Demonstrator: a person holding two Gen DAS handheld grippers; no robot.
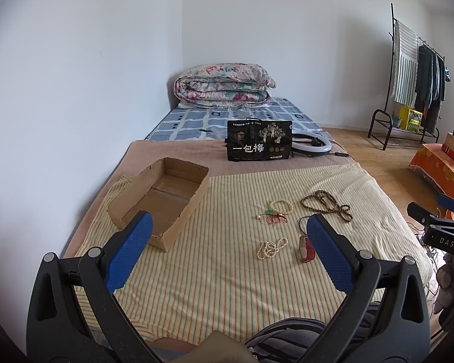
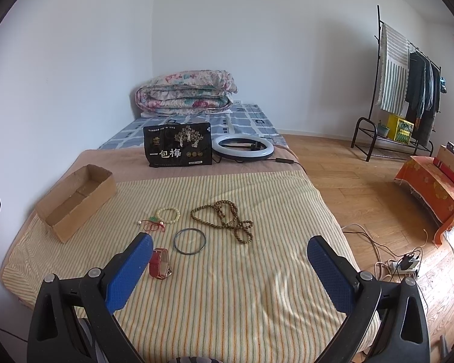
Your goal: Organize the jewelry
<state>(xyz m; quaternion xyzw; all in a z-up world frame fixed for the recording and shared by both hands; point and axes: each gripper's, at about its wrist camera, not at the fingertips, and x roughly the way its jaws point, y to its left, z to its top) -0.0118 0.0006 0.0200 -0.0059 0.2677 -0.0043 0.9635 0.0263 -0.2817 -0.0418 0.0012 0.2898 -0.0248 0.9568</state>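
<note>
Right now both your tongs hang wide and empty above the near end of the striped blanket point(image 2: 227, 287). The jewelry lies ahead; the cardboard box point(image 1: 163, 199) sits far left. Your right gripper point(image 2: 230, 263) is nearer the red watch point(image 2: 159, 262), just beside its left finger; your left gripper point(image 1: 228, 251) faces the pearl strand point(image 1: 271, 248).

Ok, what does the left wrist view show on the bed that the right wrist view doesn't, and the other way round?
Only the left wrist view shows the white pearl strand; in the right wrist view a finger likely hides that spot. Only the right wrist view shows the whole dark bangle, which the left view's finger mostly hides, and the power strip on the floor. Both show the empty cardboard box, cream bead bracelet, red cord charm, brown bead necklace, red watch and black snack bag.
</note>
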